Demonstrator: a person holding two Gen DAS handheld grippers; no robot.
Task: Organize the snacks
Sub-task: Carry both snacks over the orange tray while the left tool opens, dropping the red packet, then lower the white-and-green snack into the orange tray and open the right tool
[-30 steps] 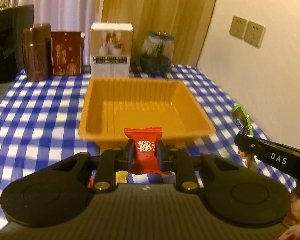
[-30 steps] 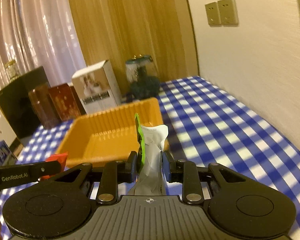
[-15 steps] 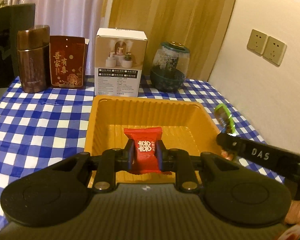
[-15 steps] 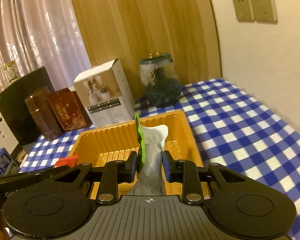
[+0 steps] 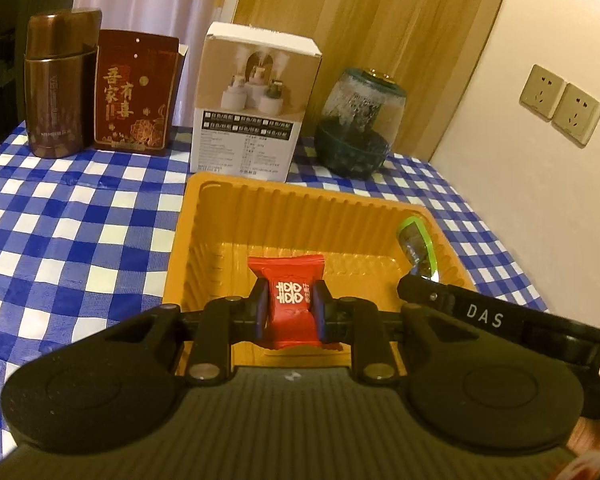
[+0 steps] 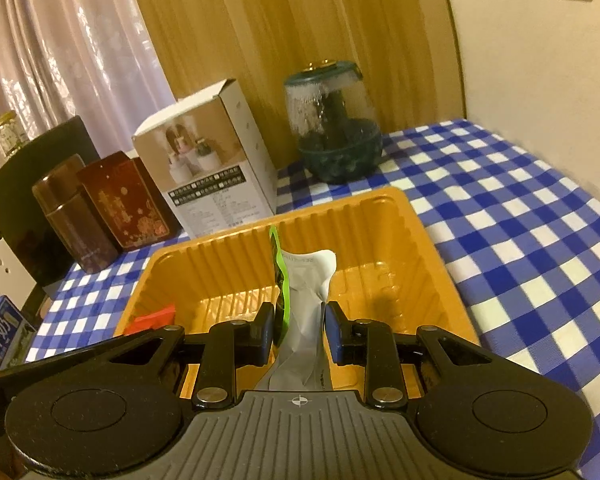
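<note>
Left gripper (image 5: 287, 309): now over the orange tray (image 5: 300, 204), clamped on the red candy (image 5: 290, 300).
Right gripper (image 6: 299, 326): also moved over tray, pinching the green-edged packet (image 6: 300, 280).

Right gripper (image 6: 298, 330) clamps a green-edged packet (image 6: 304, 280) — above the orange tray (image 6: 428, 248).

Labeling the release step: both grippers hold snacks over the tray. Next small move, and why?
Probably open the left gripper to drop the red candy. It already hangs over the floor of the orange tray, inside the near rim. The right gripper, shut on the green-edged packet, can likely release next.
</note>
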